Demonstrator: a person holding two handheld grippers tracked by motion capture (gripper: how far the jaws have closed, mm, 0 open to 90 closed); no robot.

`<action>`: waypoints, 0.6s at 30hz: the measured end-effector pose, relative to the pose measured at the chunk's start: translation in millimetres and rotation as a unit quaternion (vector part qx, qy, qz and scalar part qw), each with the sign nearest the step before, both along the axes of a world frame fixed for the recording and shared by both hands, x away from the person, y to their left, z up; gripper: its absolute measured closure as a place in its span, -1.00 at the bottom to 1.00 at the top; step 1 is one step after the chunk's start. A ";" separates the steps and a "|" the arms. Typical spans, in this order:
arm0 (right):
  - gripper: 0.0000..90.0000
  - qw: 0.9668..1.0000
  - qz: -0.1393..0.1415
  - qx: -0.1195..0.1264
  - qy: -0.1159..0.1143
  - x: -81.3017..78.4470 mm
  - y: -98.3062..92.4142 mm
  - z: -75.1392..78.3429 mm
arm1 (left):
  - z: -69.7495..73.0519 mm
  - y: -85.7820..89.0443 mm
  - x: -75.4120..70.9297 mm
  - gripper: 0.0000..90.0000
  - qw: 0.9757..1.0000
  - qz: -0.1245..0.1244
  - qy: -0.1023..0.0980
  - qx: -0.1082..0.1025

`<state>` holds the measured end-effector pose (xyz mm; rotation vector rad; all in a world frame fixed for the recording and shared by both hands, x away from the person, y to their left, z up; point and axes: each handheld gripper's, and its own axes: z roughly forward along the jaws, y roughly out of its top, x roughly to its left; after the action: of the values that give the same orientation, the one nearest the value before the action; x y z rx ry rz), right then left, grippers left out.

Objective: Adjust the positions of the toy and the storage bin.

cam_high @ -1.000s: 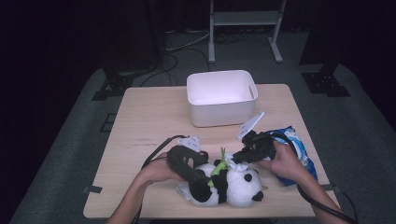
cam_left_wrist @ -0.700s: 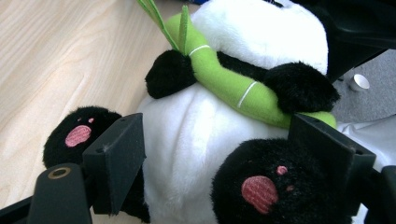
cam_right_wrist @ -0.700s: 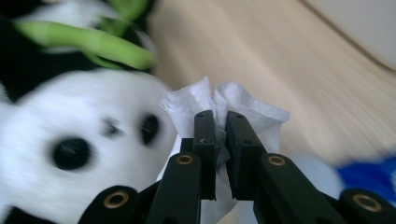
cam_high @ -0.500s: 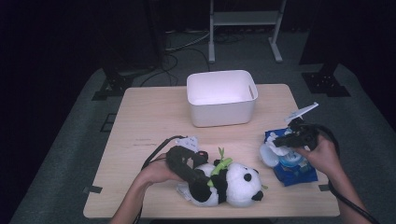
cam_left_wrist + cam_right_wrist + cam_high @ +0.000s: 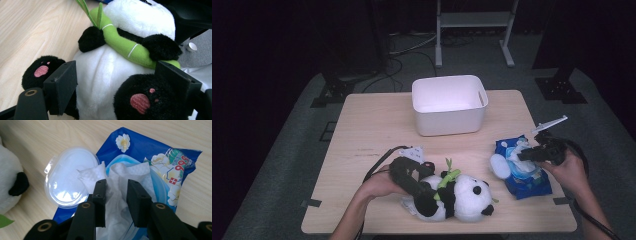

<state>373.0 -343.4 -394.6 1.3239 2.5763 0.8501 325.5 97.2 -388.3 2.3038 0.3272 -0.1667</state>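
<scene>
A black and white panda plush [image 5: 464, 196] with a green bamboo stalk [image 5: 120, 41] lies near the table's front edge. My left gripper [image 5: 429, 197] is shut on its body, with the belly [image 5: 100, 75] and a black foot between the jaws. At the right lies a blue pack of wet wipes [image 5: 527, 181] with its clear lid [image 5: 71, 177] flipped open. My right gripper [image 5: 116, 183] hangs over the pack's opening. Its jaws have just been opening, and a white wipe [image 5: 125, 171] sticks up between them.
A white bin [image 5: 449, 102] stands at the back middle of the wooden table [image 5: 372, 125]. Cables trail from both grippers. A metal stand's feet and dark floor lie beyond the table's far edge.
My right gripper has moved right, from beside the panda to the wipes pack, and its jaws have parted. The left gripper and the panda have stayed put.
</scene>
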 end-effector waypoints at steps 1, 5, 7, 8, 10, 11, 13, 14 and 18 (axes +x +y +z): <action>0.46 1.000 0.000 0.000 0.000 -0.6 -0.1 1.3 | -0.1 0.0 0.0 -0.60 1.000 0.000 0.000 0.000; 0.42 1.000 0.002 0.000 -0.004 -2.2 0.5 4.5 | 0.1 0.0 -0.2 -0.60 1.000 0.000 0.000 0.000; 0.37 1.000 0.004 0.003 -0.004 -2.7 1.4 5.3 | 0.1 0.2 -0.2 -0.60 1.000 -0.001 0.000 0.001; 0.37 1.000 0.005 0.004 -0.005 -2.8 1.5 5.8 | 0.1 0.4 -0.2 -0.60 1.000 -0.001 0.000 0.001; 0.37 1.000 0.011 0.011 -0.004 -3.3 2.7 7.5 | 0.0 0.5 0.2 -0.60 1.000 -0.001 0.000 0.000; 0.37 1.000 0.012 0.010 -0.006 -4.0 4.3 8.8 | 0.1 0.5 0.3 -0.60 1.000 -0.001 0.000 0.000; 0.38 1.000 0.018 0.016 -0.006 -5.3 7.8 12.0 | 0.2 0.2 0.1 -0.60 1.000 -0.001 0.000 0.000; 0.37 1.000 0.022 0.016 -0.009 -5.9 10.3 13.6 | 0.2 0.2 0.1 -0.60 1.000 0.000 0.000 0.000; 0.37 0.999 0.041 0.016 -0.014 -8.4 23.3 19.6 | 0.2 0.6 -0.2 -0.60 1.000 -0.001 -0.001 0.001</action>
<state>364.6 -320.1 -375.0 1.2137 2.6216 0.9202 325.2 97.8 -388.1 2.3053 0.3244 -0.1646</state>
